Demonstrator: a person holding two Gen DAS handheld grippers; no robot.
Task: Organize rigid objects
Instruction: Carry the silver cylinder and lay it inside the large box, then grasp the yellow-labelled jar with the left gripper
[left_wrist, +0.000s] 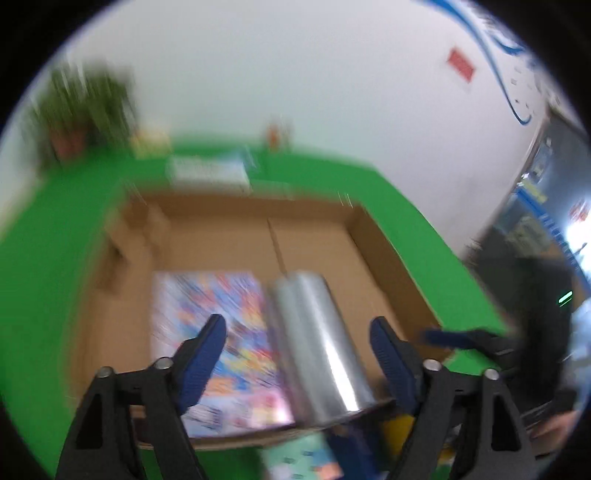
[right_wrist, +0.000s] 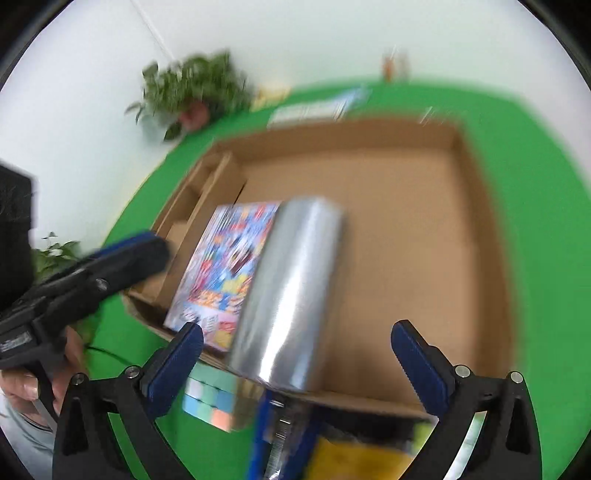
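We find the colourful book (right_wrist: 225, 273) and silver cylinder (right_wrist: 288, 295) lying inside the cardboard box (right_wrist: 480, 236); a pastel cube (right_wrist: 208, 402) just outside its near wall remains. Our left gripper (left_wrist: 297, 332) and right gripper (right_wrist: 297, 339) gape wide, holding nothing.

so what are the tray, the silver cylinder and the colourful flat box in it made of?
Tray: plain brown cardboard, matte, with folded walls and a centre seam.
Silver cylinder: looks like brushed or polished metal, or a foil wrap; a bright streak runs along it, and blur leaves it open.
Colourful flat box: likely glossy printed card, possibly shrink-wrapped; it shows a slight sheen.
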